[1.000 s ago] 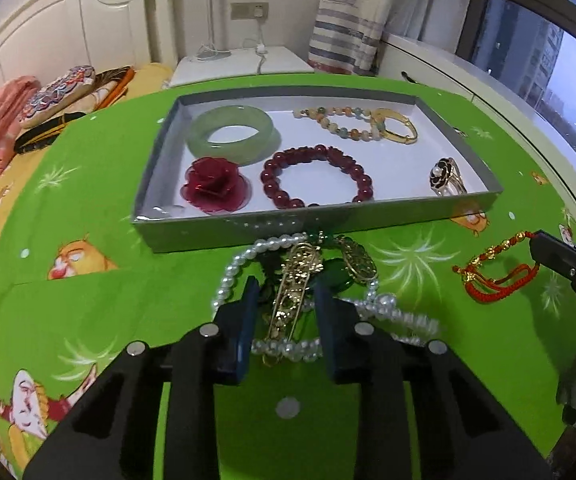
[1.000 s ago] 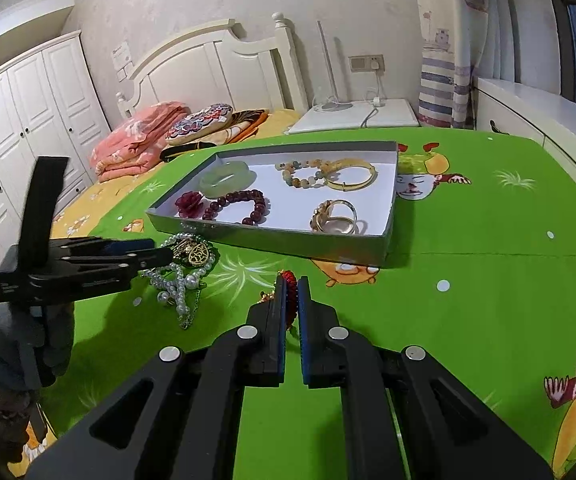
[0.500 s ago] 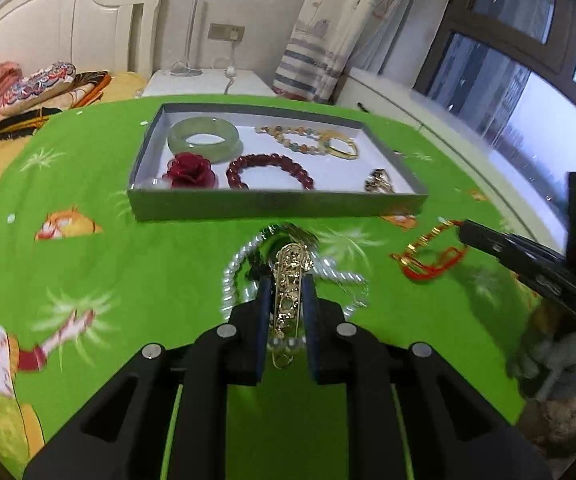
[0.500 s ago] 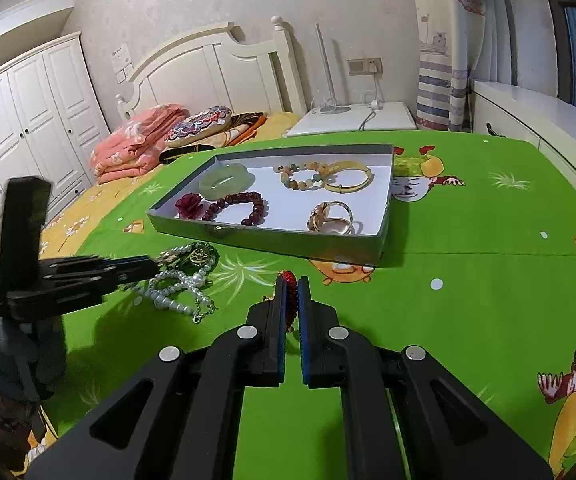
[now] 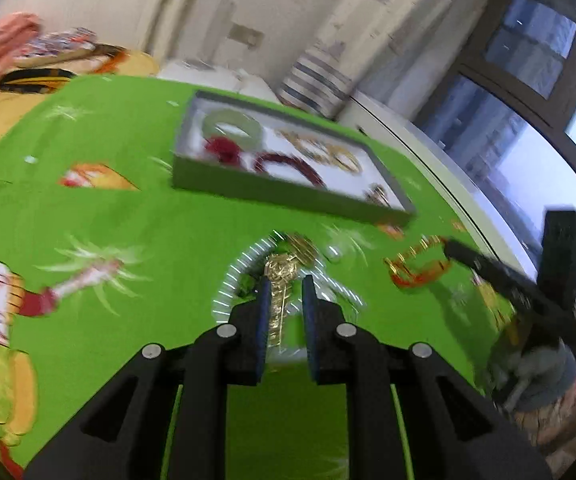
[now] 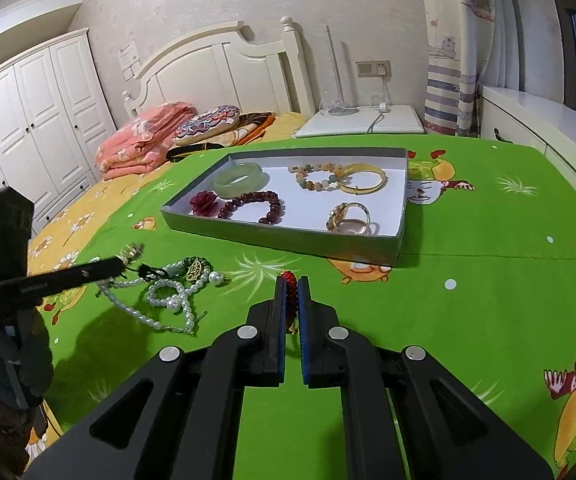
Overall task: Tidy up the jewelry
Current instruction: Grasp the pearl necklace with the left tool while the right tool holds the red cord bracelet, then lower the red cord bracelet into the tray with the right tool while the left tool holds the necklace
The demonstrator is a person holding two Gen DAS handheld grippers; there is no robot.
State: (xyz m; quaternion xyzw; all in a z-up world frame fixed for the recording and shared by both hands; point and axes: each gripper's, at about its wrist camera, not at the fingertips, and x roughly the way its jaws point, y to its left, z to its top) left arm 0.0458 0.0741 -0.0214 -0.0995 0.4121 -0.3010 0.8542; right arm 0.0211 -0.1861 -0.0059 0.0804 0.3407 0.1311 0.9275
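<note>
Two grippers are at work over our green cartoon-print bedspread [image 6: 467,292]. Our left gripper [image 5: 284,286] has just been closing, and its blue pads now pinch a gold brooch [image 5: 282,276], whose ornate head sticks out past the fingertips; the view from that wrist is smeared with motion blur, so we cannot make out finer detail of the piece. Just under and around the brooch lies a tangle of pearl necklaces [image 6: 168,300], with a small gold oval pendant [image 6: 194,269] on a dark green cord resting on top of the heap. Our right gripper [image 6: 291,286] is clamped on a red beaded bracelet [image 6: 290,284], a loop of which shows between its blue pads; from the left wrist we see the same bracelet [image 5: 417,268], red with gold trim, hanging at the tip of the right gripper's jaws.

Beyond both grippers sits a shallow grey tray [image 6: 288,236] with a white floor. In it we see a pale green jade bangle [image 6: 240,179], a dark red rose ornament [image 6: 204,202], a dark red bead bracelet [image 6: 254,206], a mixed-stone bead bracelet [image 6: 315,176] touching a gold bangle [image 6: 361,178], and a gold ring-like piece [image 6: 349,218] near the front right corner. Farther off are folded pink bedding [image 6: 144,140], a white headboard [image 6: 216,76] and a white nightstand [image 6: 361,120].
</note>
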